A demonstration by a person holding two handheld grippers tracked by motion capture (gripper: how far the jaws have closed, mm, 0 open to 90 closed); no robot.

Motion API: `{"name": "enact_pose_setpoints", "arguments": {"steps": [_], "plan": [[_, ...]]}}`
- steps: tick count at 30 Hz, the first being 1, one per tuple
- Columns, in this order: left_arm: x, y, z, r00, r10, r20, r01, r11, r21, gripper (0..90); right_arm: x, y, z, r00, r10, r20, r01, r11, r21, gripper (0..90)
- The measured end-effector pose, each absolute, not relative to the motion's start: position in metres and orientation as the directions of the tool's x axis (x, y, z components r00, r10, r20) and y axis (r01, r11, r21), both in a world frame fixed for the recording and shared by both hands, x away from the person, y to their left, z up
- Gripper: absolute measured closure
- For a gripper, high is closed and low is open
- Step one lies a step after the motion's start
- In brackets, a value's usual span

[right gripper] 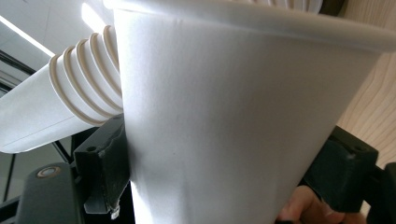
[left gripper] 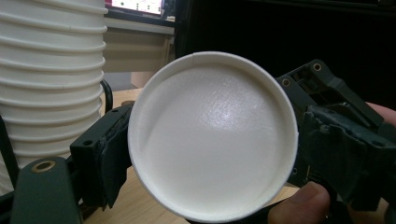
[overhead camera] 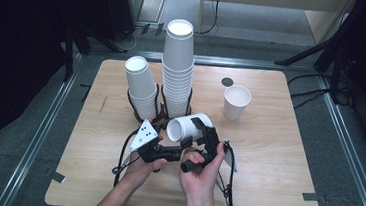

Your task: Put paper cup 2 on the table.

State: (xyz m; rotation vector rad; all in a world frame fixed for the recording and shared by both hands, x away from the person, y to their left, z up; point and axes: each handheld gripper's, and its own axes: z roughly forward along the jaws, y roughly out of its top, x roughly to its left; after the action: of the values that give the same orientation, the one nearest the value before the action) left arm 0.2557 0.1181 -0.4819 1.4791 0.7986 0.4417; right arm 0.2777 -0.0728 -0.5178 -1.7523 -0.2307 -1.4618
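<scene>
A white paper cup (overhead camera: 189,126) is held on its side between both grippers, likely for a handover. The right gripper (overhead camera: 203,135) is clamped on its wall; the left gripper (overhead camera: 164,149) stands half open around its base, pads seemingly loose. Two cup stacks (overhead camera: 176,67) stand just beyond.

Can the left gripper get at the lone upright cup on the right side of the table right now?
Probably not directly: the right gripper, shut on the tilted cup, sits between the left gripper and the upright cup.
</scene>
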Motion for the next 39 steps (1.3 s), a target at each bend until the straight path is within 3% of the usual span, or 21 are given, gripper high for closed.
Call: {"name": "enact_pose_setpoints", "arguments": {"steps": [14, 29, 39], "plan": [[0.258, 0.126, -0.479, 0.654, 0.721, -0.230, 0.252, 0.079, 0.964, 9.0, 0.279, -0.087, -0.517, 0.235, -0.251, 0.939, 0.598, -0.725, -0.343, 17.5], [0.255, 0.132, -0.476, 0.648, 0.726, -0.230, 0.257, 0.077, 0.963, 9.0, 0.280, -0.097, -0.503, 0.092, -0.028, 0.995, 0.583, -0.809, -0.076, 17.6], [0.255, 0.132, -0.472, 0.652, 0.720, -0.239, 0.258, 0.086, 0.962, 9.1, 0.278, -0.105, -0.493, 0.003, 0.190, 0.982, 0.547, -0.822, 0.157, 17.6]]}}
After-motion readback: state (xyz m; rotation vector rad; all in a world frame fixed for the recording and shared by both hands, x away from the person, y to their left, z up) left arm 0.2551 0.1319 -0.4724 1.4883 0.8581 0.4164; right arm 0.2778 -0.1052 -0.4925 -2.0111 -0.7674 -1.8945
